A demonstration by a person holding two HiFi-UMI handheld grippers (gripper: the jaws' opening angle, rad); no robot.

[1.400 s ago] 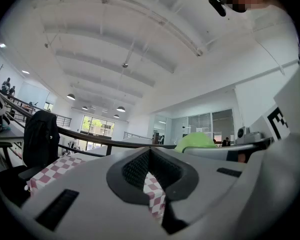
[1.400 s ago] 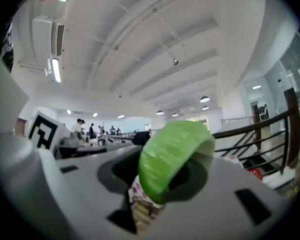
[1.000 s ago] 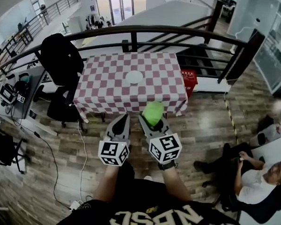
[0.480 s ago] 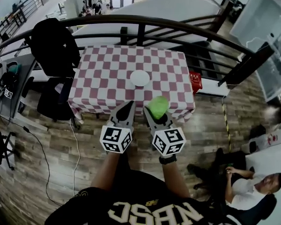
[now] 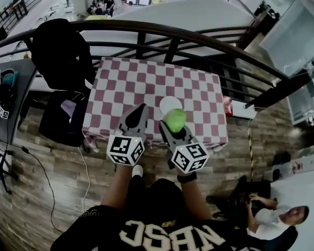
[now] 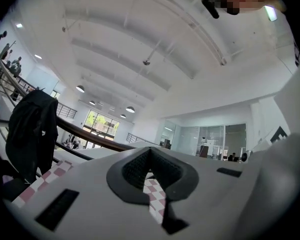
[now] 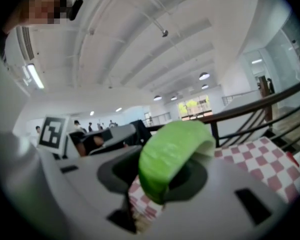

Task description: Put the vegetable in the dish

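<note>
A bright green vegetable point(image 5: 174, 120) point(image 7: 171, 156) sits clamped between the jaws of my right gripper point(image 5: 174, 125) point(image 7: 162, 184), held over the near edge of the red-and-white checked table point(image 5: 125, 95). The white round dish point(image 5: 168, 104) lies on the table just beyond the vegetable, partly hidden by it. To the left, my left gripper point(image 5: 138, 115) point(image 6: 152, 171) is shut with nothing in it, its tips over the table's near edge, a little left of the dish.
A black jacket hangs on a chair point(image 5: 60, 54) at the table's left side. A dark curved railing point(image 5: 199, 38) runs behind the table. A seated person point(image 5: 264, 213) is on the wooden floor to the lower right. A desk with gear point(image 5: 2, 93) stands far left.
The view has moved closer to the table. Both grippers now reach over its near edge, and the vegetable sits right in front of the dish.
</note>
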